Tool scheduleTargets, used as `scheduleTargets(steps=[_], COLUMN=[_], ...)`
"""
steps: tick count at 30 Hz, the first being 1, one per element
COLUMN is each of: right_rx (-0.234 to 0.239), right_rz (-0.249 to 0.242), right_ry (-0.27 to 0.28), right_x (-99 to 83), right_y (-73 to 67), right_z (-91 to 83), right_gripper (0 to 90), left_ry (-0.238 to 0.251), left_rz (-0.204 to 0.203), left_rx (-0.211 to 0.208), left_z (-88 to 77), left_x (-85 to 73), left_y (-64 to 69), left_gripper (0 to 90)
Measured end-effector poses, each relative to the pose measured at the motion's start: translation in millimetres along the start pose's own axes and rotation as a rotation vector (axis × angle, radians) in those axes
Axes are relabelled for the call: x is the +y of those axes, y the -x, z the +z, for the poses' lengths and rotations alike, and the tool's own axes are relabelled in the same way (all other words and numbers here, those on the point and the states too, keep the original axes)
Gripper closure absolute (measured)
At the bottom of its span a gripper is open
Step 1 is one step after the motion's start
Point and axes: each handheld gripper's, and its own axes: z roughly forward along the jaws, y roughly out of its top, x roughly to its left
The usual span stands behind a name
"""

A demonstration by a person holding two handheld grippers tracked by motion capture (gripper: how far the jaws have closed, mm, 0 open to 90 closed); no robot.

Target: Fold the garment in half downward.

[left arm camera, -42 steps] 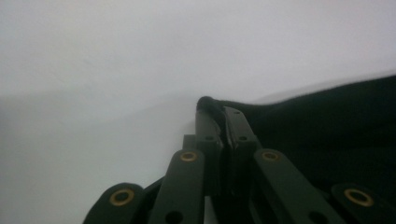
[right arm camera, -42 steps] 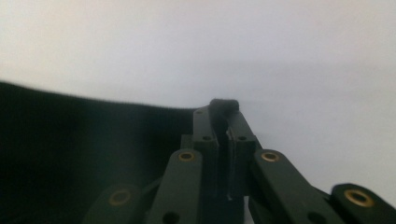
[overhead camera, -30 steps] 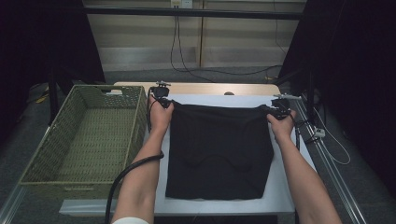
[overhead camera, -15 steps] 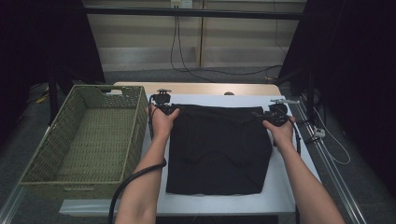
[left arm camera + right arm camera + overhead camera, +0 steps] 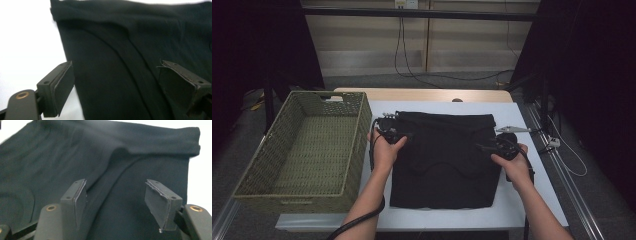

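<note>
A black garment [image 5: 444, 160] lies spread flat on the white table [image 5: 532, 200]. My left gripper [image 5: 404, 135] hovers at the garment's left edge, a little below its far corner. Its jaws have just been opening and stand open [image 5: 115, 75], with cloth [image 5: 125, 45] lying under them and no pad pressing on it. At the garment's right edge is my right gripper [image 5: 484, 147]; its jaws have also just opened and stand apart [image 5: 116, 187] over the cloth [image 5: 75, 152]. Both point inward across the garment.
A green woven basket [image 5: 357, 145], with nothing in it, stands at the left against the table. A wooden strip [image 5: 422, 95] lies past the table's far edge. Cables hang on the back wall, and a metal rail [image 5: 557, 165] runs along the right side.
Both hands have let go of the garment's far corners and drawn back toward the person along its side edges. Both pairs of jaws went from shut to open. The garment stays flat.
</note>
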Motion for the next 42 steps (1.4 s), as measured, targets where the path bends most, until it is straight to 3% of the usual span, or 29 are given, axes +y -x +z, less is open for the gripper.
scheduleTargets(steps=[4,7,13,18,23,27,29,36,37,42], right_rx=[0.021,0.049,0.052,0.051,0.059,0.080,0.099,0.132,0.125,0.139], right_rz=[-0.023,-0.030,-0.064,-0.083,-0.130,-0.135,-0.158,-0.217,-0.252,-0.252], right_ry=[-0.009,0.000,-0.038,-0.032,-0.036,-0.029,-0.026,-0.100,-0.103,-0.109], right_x=[-18.5,-27.0,-47.7,-55.0,-60.2,-61.7,-63.9,-69.1,-70.7,-72.6], right_y=[-13.7,-16.1,-22.7,-27.4,-38.8,-45.4,-48.5,-67.1,-68.8,-67.2], right_z=[-10.7,-17.7,-28.9,-39.8,-51.9,-59.9,-60.5,-46.6,-45.2,-49.3], right_gripper=[38.8,42.0,47.1,47.8,48.1,51.5,54.7,60.5,61.4,84.3], left_ry=[-0.003,0.001,0.021,0.021,0.029,0.022,0.028,0.039,0.033,0.030], left_rz=[0.034,0.044,0.081,0.091,0.110,0.121,0.121,0.134,0.133,0.129], left_rx=[-0.020,-0.028,-0.055,-0.079,-0.086,-0.093,-0.091,-0.076,-0.075,-0.084], left_z=[-8.0,-12.7,-24.2,-30.5,-33.9,-34.5,-35.3,-39.1,-39.2,-37.5], left_x=[-11.9,-16.8,-27.4,-38.8,-40.4,-43.1,-43.5,-43.6,-43.5,-43.7], left_y=[6.9,9.9,16.5,23.8,28.6,31.2,31.0,31.9,31.7,32.1], left_gripper=[13.0,12.1,12.0,11.8,11.7,11.6,11.7,11.6,11.6,11.7])
